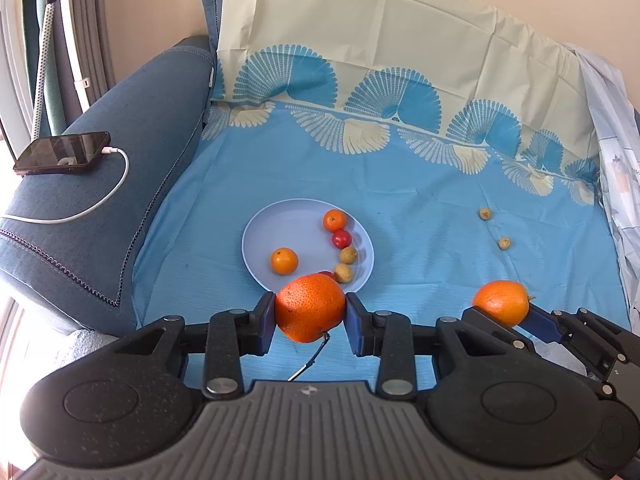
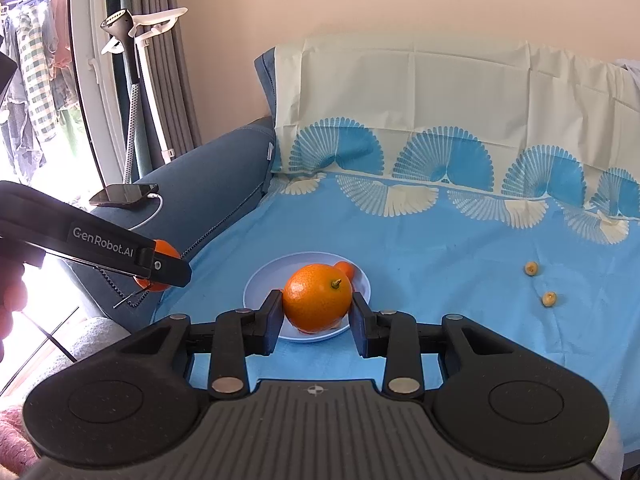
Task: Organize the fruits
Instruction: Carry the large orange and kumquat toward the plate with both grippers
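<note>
Both tongs, left (image 1: 310,314) and right (image 2: 317,304), are each clamped across the sides of an orange (image 1: 310,307) (image 2: 318,298), held just short of the plate (image 1: 260,236) on the sofa's blue sheet (image 1: 440,208), likely so both can join the small fruits already there.

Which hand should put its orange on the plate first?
Probably the right. The right gripper holds its orange in line with the plate, seemingly just above it. The left gripper grips its orange nearer than the plate's front rim, so it likely has farther to go.
</note>
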`<state>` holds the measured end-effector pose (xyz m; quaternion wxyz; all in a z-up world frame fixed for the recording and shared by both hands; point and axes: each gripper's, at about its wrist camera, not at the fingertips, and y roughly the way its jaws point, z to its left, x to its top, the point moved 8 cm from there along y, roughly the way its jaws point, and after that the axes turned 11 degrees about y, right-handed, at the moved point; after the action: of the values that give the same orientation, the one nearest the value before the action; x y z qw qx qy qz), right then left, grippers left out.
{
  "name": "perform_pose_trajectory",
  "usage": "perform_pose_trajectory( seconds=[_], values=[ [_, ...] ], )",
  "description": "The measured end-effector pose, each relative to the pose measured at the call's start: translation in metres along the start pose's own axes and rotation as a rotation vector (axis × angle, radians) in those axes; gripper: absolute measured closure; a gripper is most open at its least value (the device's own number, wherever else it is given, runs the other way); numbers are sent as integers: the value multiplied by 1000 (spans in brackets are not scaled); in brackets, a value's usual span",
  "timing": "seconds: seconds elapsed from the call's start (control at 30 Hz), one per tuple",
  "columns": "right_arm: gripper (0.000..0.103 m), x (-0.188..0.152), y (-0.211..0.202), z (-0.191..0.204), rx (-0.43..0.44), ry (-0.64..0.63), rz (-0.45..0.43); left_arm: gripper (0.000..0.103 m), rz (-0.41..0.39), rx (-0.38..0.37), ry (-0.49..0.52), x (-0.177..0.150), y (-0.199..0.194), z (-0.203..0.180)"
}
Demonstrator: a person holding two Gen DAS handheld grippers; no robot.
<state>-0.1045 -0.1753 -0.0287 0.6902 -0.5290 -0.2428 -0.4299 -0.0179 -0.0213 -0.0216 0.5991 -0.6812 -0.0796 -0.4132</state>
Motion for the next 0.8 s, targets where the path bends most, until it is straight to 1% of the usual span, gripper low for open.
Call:
perform_pose_trajectory(
  seconds=[0.37, 0.5, 0.67, 0.8],
  values=[
    [66, 2, 28, -3, -11, -1, 46, 63, 25, 18, -15, 11, 28, 19],
    [66, 4, 43, -2, -8, -21, 62, 63, 56, -9, -41, 22, 47, 27],
    [66, 7, 74, 0, 2, -36, 96, 63, 56, 11, -36, 41, 74, 35],
    [66, 8, 105, 2, 1, -44, 126, 63, 78, 28, -27, 53, 104, 38]
  ],
)
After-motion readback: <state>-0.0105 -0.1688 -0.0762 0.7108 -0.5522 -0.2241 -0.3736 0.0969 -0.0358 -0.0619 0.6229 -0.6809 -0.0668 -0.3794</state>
